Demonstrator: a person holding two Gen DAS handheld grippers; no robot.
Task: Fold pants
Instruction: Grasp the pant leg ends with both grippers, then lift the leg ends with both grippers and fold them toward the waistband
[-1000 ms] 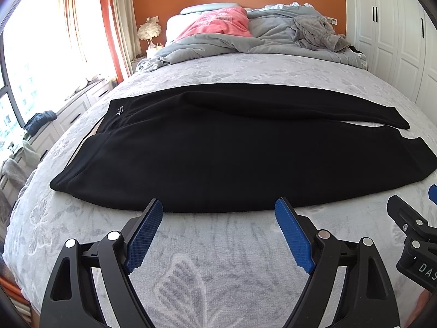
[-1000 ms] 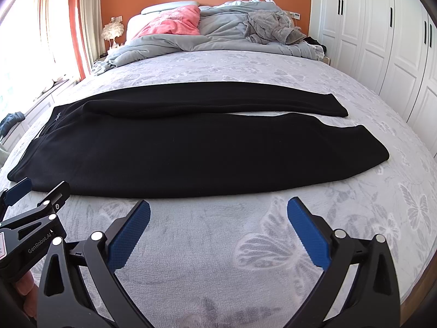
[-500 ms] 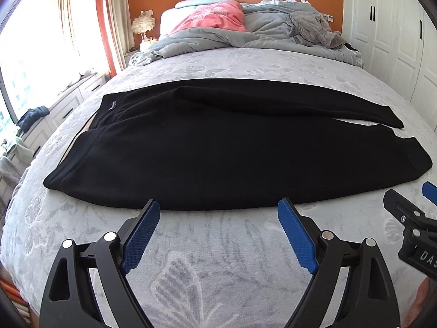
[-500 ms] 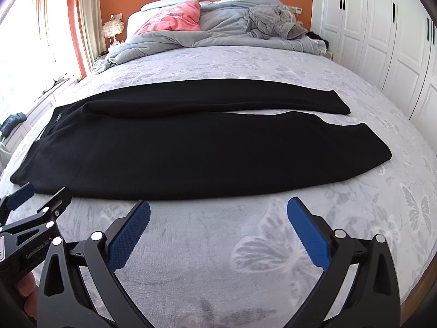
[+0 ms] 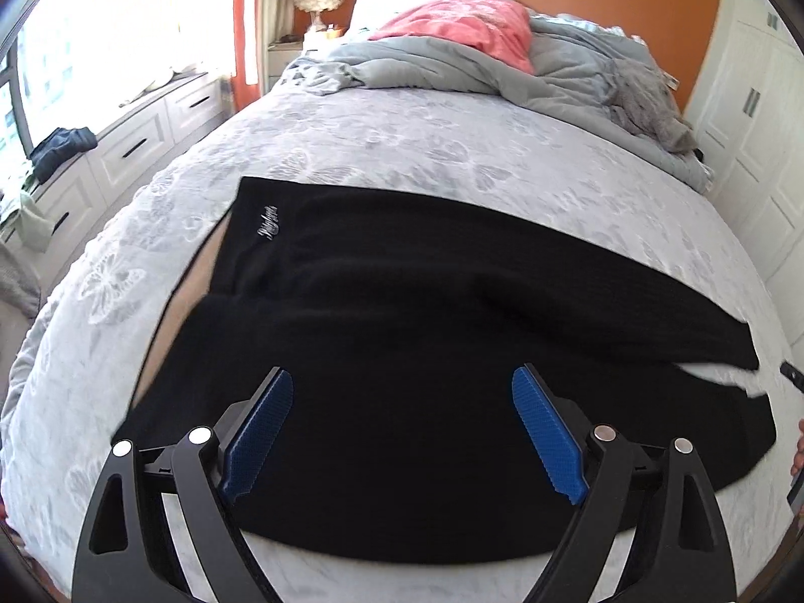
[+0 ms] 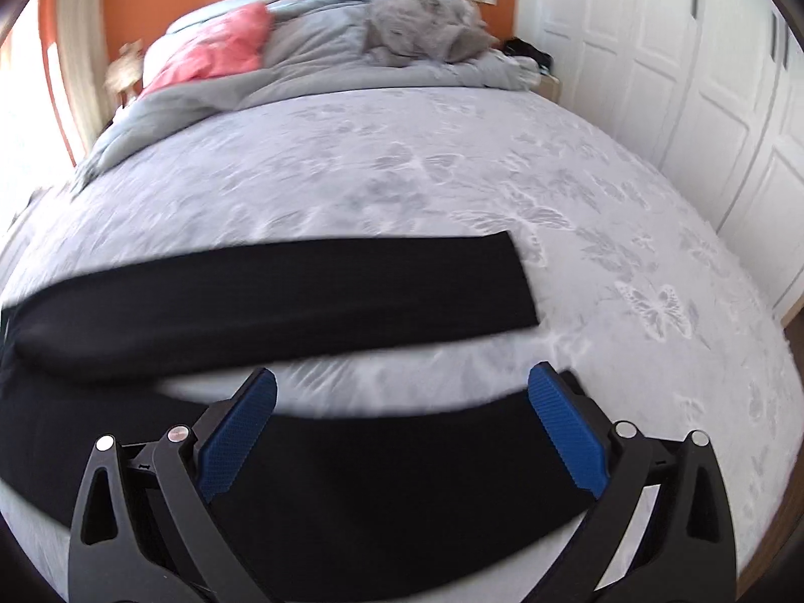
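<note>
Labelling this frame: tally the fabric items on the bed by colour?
Black: 1, pants
Pink: 1, pillow
Grey: 2, duvet and a crumpled garment
Total: 4

Both grippers, left and right, are open over the near leg.

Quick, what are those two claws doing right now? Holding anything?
Left gripper: open, holding nothing, over the pants.
Right gripper: open, holding nothing, over the near leg.
</note>
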